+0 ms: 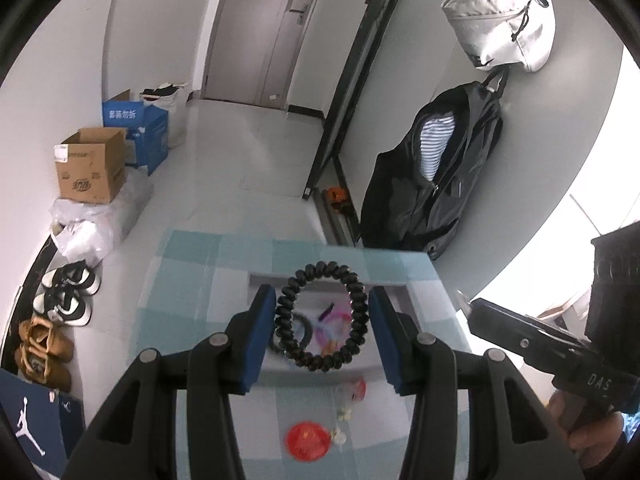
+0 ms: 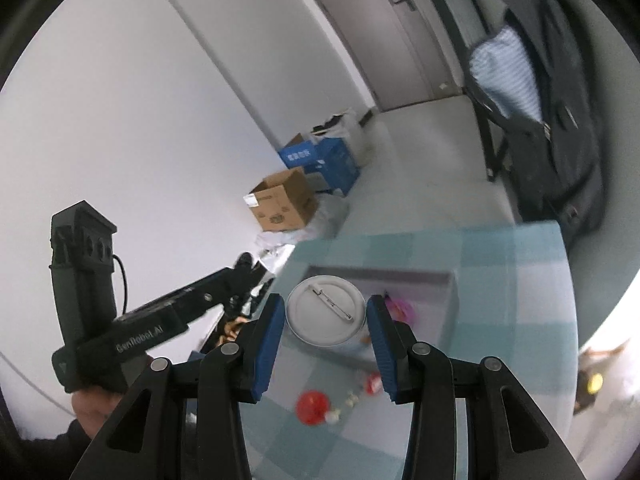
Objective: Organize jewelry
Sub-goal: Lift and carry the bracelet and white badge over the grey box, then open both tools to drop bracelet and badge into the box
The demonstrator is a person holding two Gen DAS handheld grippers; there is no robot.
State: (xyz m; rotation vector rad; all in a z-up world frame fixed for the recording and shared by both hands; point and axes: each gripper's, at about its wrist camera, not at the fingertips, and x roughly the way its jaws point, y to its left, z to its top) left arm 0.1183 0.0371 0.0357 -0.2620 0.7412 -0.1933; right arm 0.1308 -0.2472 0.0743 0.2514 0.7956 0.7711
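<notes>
In the left wrist view my left gripper (image 1: 320, 300) is shut on a black spiral hair tie (image 1: 281, 312), held upright between the blue pads above a grey tray (image 1: 360, 366). The tray holds a second dark ring and pink and purple pieces (image 1: 332, 326). My right gripper (image 2: 325, 304) is shut on a round white pin badge (image 2: 316, 328), its pin side facing the camera, also over the tray (image 2: 400, 276). A red badge (image 2: 312, 406) and small white beads (image 2: 352, 398) lie on the checked cloth in front of the tray.
The teal-and-white checked tablecloth (image 1: 192, 280) ends at a far edge above the floor. Left of the table are shoes (image 1: 68, 296), a cardboard box (image 1: 90, 172) and a blue box (image 1: 148, 136). A dark jacket (image 1: 436, 176) and a white bag (image 1: 500, 28) hang on the right wall.
</notes>
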